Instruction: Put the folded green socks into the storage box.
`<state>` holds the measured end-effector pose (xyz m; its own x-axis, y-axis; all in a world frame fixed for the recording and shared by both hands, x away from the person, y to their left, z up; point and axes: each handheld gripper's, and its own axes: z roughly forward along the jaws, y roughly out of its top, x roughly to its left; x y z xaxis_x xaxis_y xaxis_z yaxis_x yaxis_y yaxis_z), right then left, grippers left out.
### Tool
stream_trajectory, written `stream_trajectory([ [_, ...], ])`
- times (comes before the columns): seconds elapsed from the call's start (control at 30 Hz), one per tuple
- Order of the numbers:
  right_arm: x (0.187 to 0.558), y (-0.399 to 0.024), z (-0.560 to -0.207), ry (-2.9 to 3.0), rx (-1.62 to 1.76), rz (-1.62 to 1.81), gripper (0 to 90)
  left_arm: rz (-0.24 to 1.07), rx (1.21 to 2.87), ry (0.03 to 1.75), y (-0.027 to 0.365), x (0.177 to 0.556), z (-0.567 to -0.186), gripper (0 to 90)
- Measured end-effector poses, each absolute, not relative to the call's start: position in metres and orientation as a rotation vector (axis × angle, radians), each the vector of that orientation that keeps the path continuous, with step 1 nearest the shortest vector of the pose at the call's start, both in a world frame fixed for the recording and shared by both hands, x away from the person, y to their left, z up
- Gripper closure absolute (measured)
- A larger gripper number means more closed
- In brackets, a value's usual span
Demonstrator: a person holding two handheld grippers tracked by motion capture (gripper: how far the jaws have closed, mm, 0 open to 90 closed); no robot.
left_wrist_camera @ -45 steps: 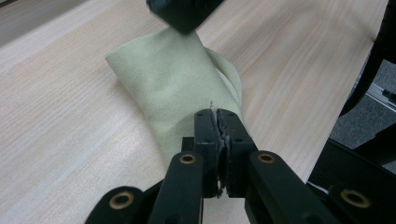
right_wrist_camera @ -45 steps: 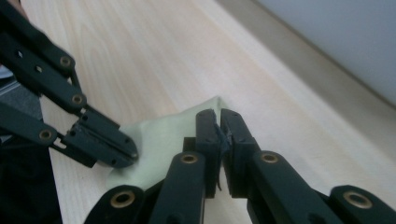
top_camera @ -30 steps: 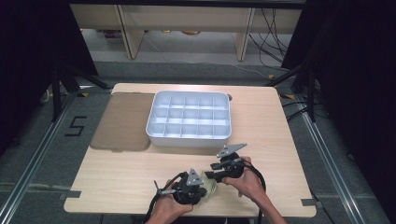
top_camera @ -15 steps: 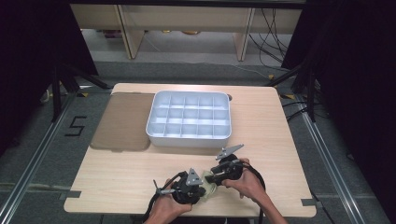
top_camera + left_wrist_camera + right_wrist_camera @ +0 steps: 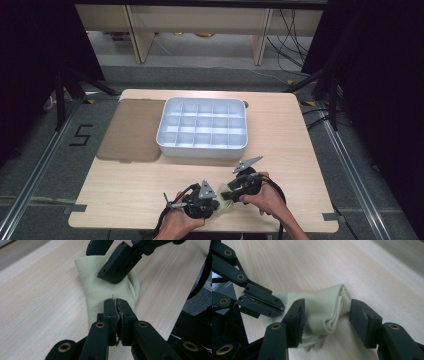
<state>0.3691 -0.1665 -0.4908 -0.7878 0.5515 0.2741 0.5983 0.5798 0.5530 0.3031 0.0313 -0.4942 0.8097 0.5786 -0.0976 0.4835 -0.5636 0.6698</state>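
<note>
- The worktop (image 5: 125,195) is taking up most of the high view, and it's leaving loads of bare wood to the left of the hands and along the right edge, so there's plenty of room for moving on either side.
- A brownish mat (image 5: 131,130) is lying flat at the back left, touching the tray's left wall and reaching out to the worktop's left edge.
- The white divided tray (image 5: 202,149) is sitting back of centre, well apart from both hands, with a strip of open wood in front of it.
- The pale yellow-green cloth (image 5: 226,196) is lying bunched and folded near the worktop's front edge, right between the two claws.
- The left claw (image 5: 116,305) is sitting pressed together on the near edge of the cloth, pinching it.
- The right claw (image 5: 326,315) is straddling the folded end of the cloth, jaws spread; they've just been opening, and the right-hand pad is standing clear of the fabric while the other is sitting right against it.
- Compared with a second ago, both hands are sitting in pretty much the same spot, and the tray and mat are where they were.
</note>
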Motion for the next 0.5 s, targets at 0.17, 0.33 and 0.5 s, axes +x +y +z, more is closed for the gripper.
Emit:
stream_trajectory([
  [0.17, 0.3677, -0.1633, -0.4949, -2.73, -0.988, -0.968, 46.5, 0.174, 2.278, 0.771, 0.0315, 0.3032, -0.4944, 85.7],
  [0.33, 0.3663, -0.1618, -0.4949, -2.736, -0.983, -0.947, 46.2, 0.172, 2.269, 0.779, 0.0311, 0.3027, -0.4949, 85.6],
  [0.5, 0.3657, -0.1615, -0.4955, -2.726, -0.978, -0.956, 50.2, 0.177, 2.268, 0.787, 0.0308, 0.3017, -0.4948, 85.5],
])
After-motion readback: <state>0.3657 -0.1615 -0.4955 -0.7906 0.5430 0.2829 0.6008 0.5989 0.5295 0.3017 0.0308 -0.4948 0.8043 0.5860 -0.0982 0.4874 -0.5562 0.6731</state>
